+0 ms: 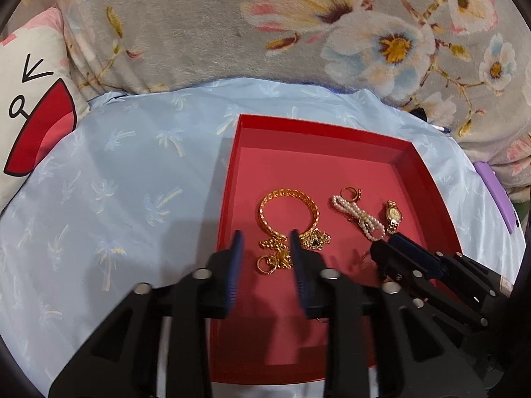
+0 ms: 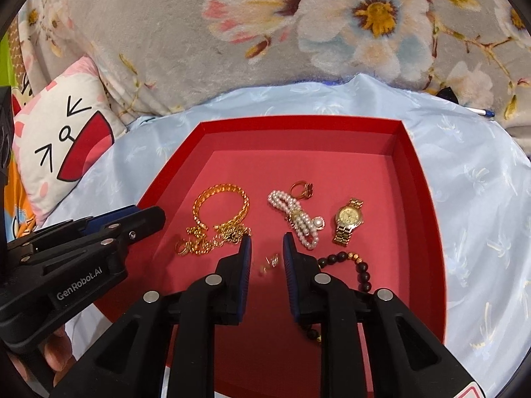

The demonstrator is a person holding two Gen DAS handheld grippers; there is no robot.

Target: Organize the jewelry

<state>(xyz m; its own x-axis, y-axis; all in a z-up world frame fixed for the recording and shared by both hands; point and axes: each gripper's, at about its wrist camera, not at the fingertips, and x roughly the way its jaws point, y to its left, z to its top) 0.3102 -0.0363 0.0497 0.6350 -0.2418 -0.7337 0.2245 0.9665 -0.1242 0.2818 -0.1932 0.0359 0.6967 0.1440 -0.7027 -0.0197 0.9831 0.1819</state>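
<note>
Tray: a shallow red tray (image 2: 415, 179) with a pinkish floor, lying on a pale blue cloth (image 1: 132, 172) printed with small palm trees.
Gold chain: a thick gold chain (image 2: 222, 212) on the left part of the tray floor, curled into a loop at the top and bunched into a tangle of links at the bottom; a small gold ring (image 1: 264, 265) lies at the tangle's near edge.
Pearl bracelet: a pearl bracelet (image 2: 298, 219) of several white strands, folded in the middle of the tray, with a gold clasp and one larger pearl at its side.
Ring: a gold ring with a dark stone (image 2: 303, 189) touching the far end of the pearls.
Watch: a gold watch (image 2: 346, 220) with a round pale dial and link band, just right of the pearls and apart from them.
Bead bracelet: a dark bead bracelet (image 2: 358, 265) with a few gold beads, near the front right of the tray, partly hidden behind the right claw.
Small piece: a tiny glittering item (image 2: 270, 263) on the tray floor, blurred, too small to name.
Left claw (image 1: 265, 242): released, fingers spread above the chain's tangle, nothing between them.
Right claw (image 2: 267, 245): released, fingers apart over the tray floor, the tiny item seen in the gap but not gripped.
Backdrop: a grey flowered blanket (image 2: 166, 33) behind the cloth and a cartoon pillow (image 2: 63, 146) to the left.
</note>
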